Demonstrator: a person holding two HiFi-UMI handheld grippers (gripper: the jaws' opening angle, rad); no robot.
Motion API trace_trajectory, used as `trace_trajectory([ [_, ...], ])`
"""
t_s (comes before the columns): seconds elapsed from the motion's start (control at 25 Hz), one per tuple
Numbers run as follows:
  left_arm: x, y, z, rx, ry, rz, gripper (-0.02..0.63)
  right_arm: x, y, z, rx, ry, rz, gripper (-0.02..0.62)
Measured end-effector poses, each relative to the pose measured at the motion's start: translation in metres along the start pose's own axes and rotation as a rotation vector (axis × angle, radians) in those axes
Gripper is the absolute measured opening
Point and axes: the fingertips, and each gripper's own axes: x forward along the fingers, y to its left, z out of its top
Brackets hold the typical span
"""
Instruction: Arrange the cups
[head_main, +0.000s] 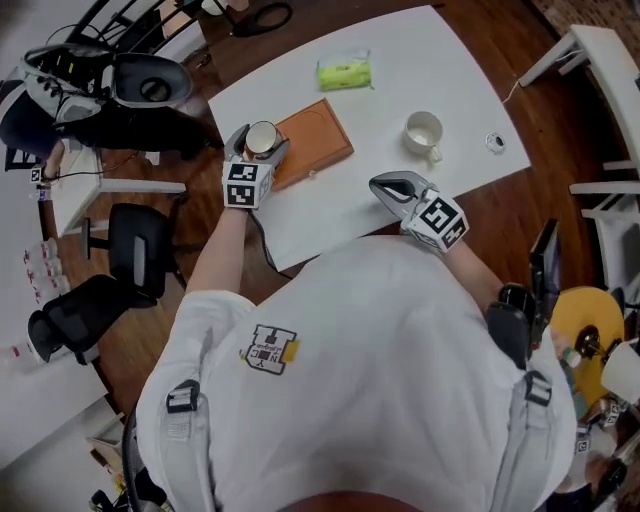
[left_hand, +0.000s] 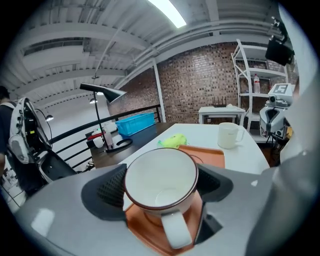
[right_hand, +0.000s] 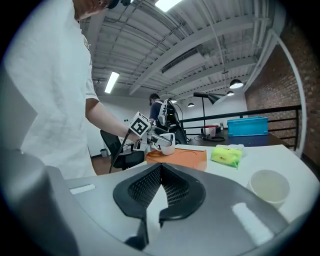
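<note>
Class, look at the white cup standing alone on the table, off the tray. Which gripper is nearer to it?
Right. The right gripper sits shut just short of the lone cup; the left gripper holds a second cup at the orange tray, farther off.

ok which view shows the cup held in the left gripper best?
Left gripper view: the white ceramic cup with brown rim fills the frame, gripped between the fingers, handle toward camera. Head view shows it small, from above; right gripper view, tiny and side-on.
</note>
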Motion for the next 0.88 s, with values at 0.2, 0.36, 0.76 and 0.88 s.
trace_trajectory([
  [0.2, 0.002, -0.002, 0.0, 0.032, -0.04, 0.001, 0.417, -0.007, -0.001, -0.007, 0.027, -0.003, -0.036, 0.0],
  [0.36, 0.001, -0.003, 0.0, 0.044, -0.062, -0.004, 0.417, -0.006, 0.002, -0.011, 0.034, -0.001, -0.04, 0.0],
  [0.76, -0.003, -0.004, 0.004, 0.061, -0.079, -0.008, 0.42, -0.013, 0.004, -0.015, 0.048, -0.011, -0.048, 0.0],
  [0.88, -0.008, 0.001, 0.016, 0.048, -0.113, -0.001, 0.449, -0.015, 0.002, -0.014, 0.05, -0.014, -0.049, 0.0],
])
